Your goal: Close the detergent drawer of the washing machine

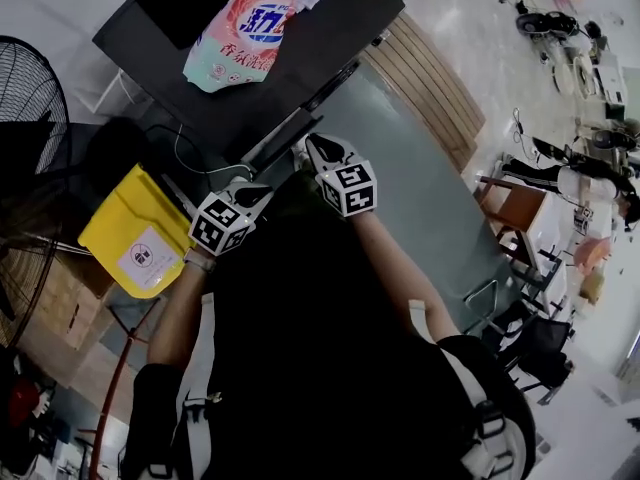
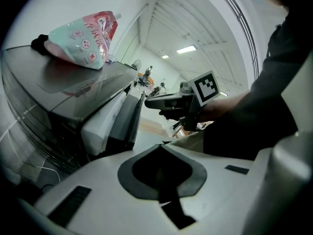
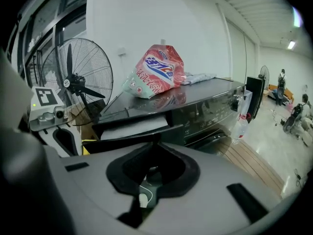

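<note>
Drawer (image 3: 132, 128) | pulled out of washer (image 3: 205, 109), near both grippers | likely light, stiff, slides easily | push front panel (image 3: 171, 132) squarely | left gripper (image 2: 164, 146), right gripper (image 3: 156, 141): jaws pressed together, empty

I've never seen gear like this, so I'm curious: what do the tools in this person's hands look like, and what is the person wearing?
The left hand-held gripper and right hand-held gripper match: a pale grey shell around a dark teardrop-shaped recess, plus a white cube bearing black square markers. The person wears a black short-sleeved top.
</note>
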A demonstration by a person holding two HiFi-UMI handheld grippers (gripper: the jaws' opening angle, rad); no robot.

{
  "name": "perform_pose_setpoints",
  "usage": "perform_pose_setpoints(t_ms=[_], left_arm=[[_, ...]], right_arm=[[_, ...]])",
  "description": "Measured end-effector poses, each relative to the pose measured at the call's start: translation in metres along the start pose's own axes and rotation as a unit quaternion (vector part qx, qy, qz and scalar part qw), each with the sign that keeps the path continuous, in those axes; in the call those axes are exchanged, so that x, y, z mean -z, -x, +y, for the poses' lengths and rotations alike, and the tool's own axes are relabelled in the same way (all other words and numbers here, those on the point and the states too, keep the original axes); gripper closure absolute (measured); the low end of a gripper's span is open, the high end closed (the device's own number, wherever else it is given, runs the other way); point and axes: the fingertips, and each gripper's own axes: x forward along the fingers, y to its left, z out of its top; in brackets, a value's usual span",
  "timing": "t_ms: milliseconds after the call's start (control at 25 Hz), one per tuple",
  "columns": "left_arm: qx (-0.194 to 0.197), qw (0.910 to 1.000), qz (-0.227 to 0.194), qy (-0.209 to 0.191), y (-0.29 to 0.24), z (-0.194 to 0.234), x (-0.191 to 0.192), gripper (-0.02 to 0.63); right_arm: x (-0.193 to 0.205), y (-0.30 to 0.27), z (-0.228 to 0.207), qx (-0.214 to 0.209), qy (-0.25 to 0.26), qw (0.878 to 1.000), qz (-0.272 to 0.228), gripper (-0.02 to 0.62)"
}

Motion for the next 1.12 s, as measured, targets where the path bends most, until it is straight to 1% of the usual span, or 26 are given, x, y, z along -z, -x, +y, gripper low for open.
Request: perform_pose_setpoints(t_ms=[240, 440, 600, 840, 880, 920, 1000, 1120], left_arm=[[-0.017, 0.9996, -0.006, 0.021, -0.003, 0.005, 0.002, 0.595], [-0.038, 0.9974, -0.030, 0.053, -0.002, 0.014, 0.003, 0.595], [-0.051, 0.9945, -0.053, 0.074, 0.001, 0.023, 0.003, 0.595], [-0.053, 0.9943, -0.057, 0.073, 0.002, 0.024, 0.002, 0.595], [-0.058, 0.9938, -0.059, 0.075, 0.003, 0.027, 0.001, 0.595], [-0.063, 0.9929, -0.062, 0.079, 0.005, 0.031, 0.000, 0.595], [-0.072, 0.9910, -0.071, 0.088, 0.010, 0.039, -0.003, 0.595], [-0.077, 0.9897, -0.073, 0.096, 0.015, 0.046, -0.006, 0.595]], right_arm=[[-0.004, -0.004, -0.001, -0.022, 0.020, 0.999, 0.013, 0.561], [-0.003, -0.008, -0.002, -0.035, 0.032, 0.999, 0.017, 0.561], [-0.004, -0.010, -0.002, -0.037, 0.040, 0.998, 0.016, 0.561], [-0.006, -0.011, -0.001, -0.049, 0.036, 0.998, 0.019, 0.561], [-0.009, -0.013, 0.000, -0.049, 0.038, 0.998, 0.017, 0.563], [-0.011, -0.016, 0.001, -0.049, 0.043, 0.998, 0.017, 0.578], [-0.018, -0.023, 0.005, -0.049, 0.049, 0.997, 0.018, 0.578], [-0.025, -0.029, 0.007, -0.050, 0.046, 0.997, 0.019, 0.578]])
